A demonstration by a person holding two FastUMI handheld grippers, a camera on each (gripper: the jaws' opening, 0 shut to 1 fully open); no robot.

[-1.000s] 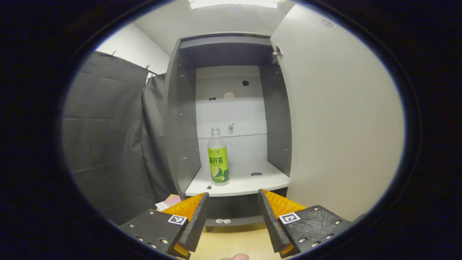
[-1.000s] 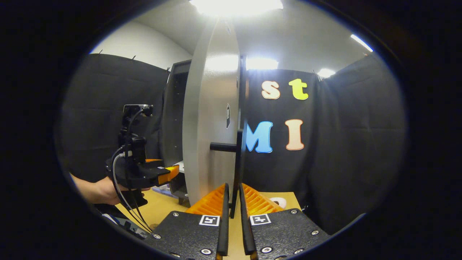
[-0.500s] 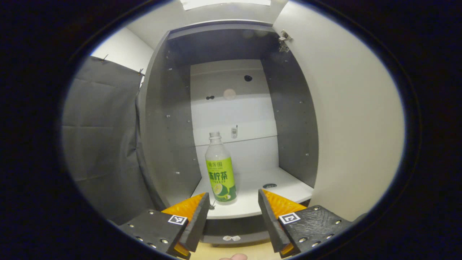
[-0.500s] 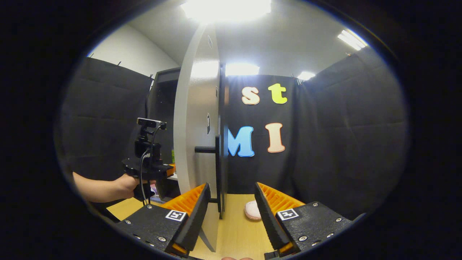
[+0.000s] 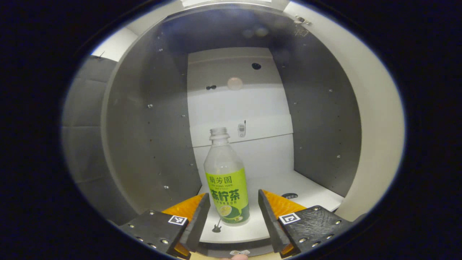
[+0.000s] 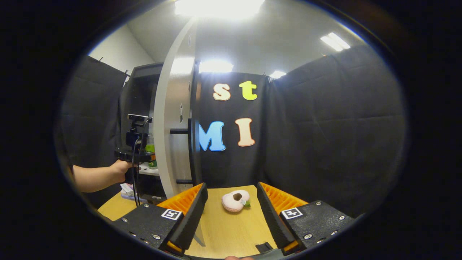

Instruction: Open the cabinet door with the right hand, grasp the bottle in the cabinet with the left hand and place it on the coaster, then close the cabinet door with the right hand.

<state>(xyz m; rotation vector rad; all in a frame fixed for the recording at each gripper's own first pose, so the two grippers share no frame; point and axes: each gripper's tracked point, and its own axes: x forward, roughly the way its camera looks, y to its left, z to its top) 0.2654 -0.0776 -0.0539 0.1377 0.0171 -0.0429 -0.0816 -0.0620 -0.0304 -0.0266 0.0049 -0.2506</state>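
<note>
A clear bottle (image 5: 225,180) with a green label stands upright on the white shelf (image 5: 310,196) inside the grey cabinet. My left gripper (image 5: 233,194) is open, a fingertip on each side of the bottle's lower part, and I cannot tell whether either touches it. The cabinet door (image 6: 172,122) stands wide open, with its dark bar handle (image 6: 193,151) facing me. My right gripper (image 6: 231,185) is open, holds nothing, and hangs clear of the handle over the wooden table (image 6: 223,234). A round pale-pink coaster (image 6: 235,200) lies just beyond its fingers. Farther left, a hand holds the left gripper (image 6: 134,156) at the cabinet.
The open door's inner face (image 5: 379,126) borders the right side of the cabinet opening, close to my left gripper. Some flat items (image 6: 127,188) lie on the table below the cabinet. A small black piece (image 6: 265,247) lies on the table near my right gripper.
My left gripper has moved forward into the cabinet until the bottle stands between its fingers. My right gripper has let go of the door handle, opened, and drawn back to the right.
</note>
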